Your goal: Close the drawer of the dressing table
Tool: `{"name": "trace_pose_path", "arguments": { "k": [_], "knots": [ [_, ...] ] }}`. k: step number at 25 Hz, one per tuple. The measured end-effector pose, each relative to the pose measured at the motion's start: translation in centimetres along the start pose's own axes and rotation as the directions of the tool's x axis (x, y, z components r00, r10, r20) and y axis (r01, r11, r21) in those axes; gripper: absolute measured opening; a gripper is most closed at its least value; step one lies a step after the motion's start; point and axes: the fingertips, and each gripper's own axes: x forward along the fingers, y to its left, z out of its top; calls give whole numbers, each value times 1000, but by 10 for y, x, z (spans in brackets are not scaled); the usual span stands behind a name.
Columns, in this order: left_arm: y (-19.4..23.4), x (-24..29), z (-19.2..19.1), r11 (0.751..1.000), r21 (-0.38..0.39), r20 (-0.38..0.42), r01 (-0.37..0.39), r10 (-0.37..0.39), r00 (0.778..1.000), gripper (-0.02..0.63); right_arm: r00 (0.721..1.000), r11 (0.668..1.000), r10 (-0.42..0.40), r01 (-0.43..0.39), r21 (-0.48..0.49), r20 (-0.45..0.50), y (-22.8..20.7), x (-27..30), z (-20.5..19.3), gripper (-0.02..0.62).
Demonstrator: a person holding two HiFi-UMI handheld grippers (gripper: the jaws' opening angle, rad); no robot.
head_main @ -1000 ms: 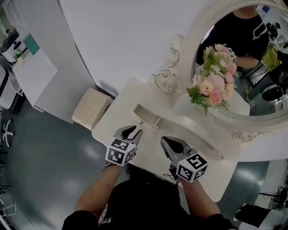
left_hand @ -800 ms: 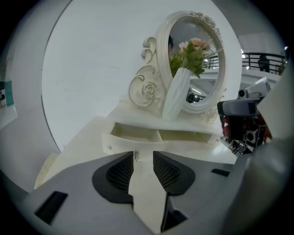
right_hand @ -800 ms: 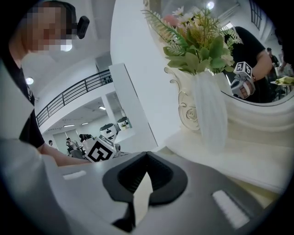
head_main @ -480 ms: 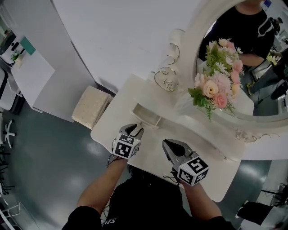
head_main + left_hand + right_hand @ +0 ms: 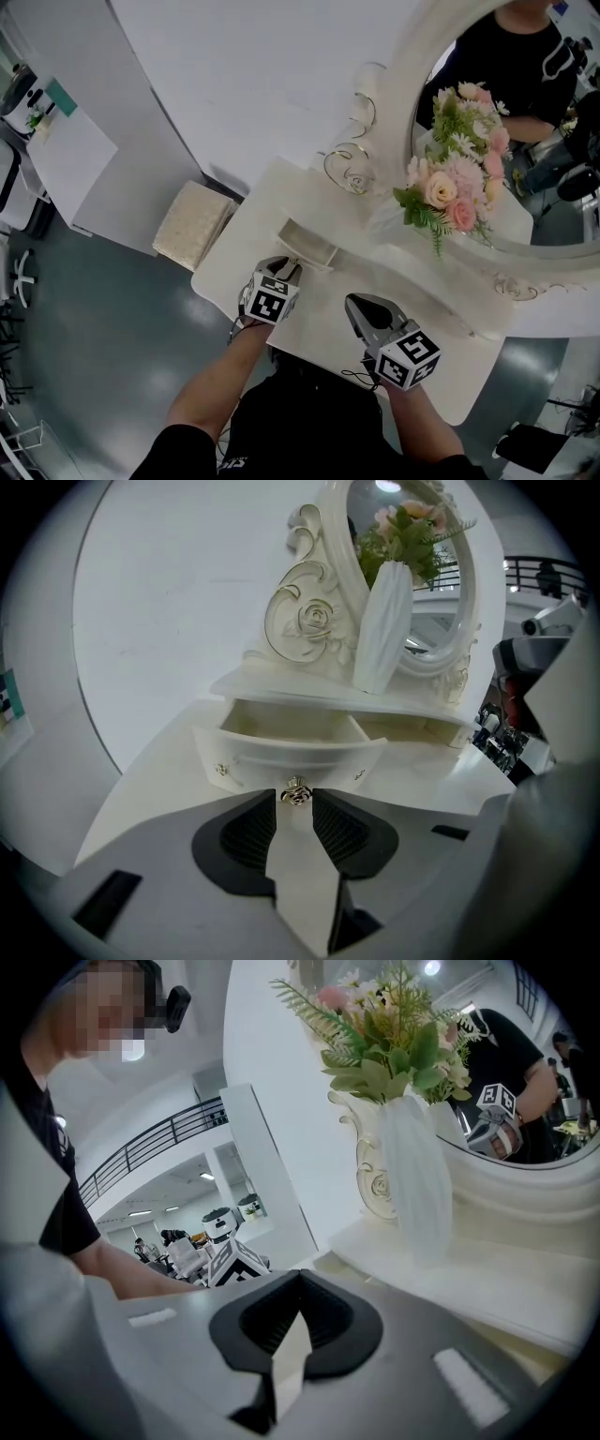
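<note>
Pale tabletop (image 5: 323, 314) is seen under both tools; on it the drawer (image 5: 291, 747) stands pulled out, floor hidden behind its bowed front; its knob (image 5: 296, 795) is framed by the spread jaws of the left gripper (image 5: 294, 803), contact unclear; the right gripper (image 5: 300, 1279) is pressed together, empty.

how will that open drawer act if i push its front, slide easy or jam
The drawer looks empty and rigid, so it should slide in lightly. Its front is wide and curved, so a push off-centre may skew it; pushing near the knob seems safer. The tall vase above might wobble if it slams.
</note>
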Motion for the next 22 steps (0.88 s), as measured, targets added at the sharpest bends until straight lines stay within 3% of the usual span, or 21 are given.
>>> {"name": "trace_pose_path", "arguments": {
  "k": [8,22],
  "knots": [
    [-4,0,2,1000,22,-19,19,-19,1000,103,1000,1000,2,-2,11,8,-2,-2,2,10],
    [-3,-1,27,999,6,28,31,-31,999,101,1000,1000,-4,4,24,11,-13,-3,6,11]
  ]
}}
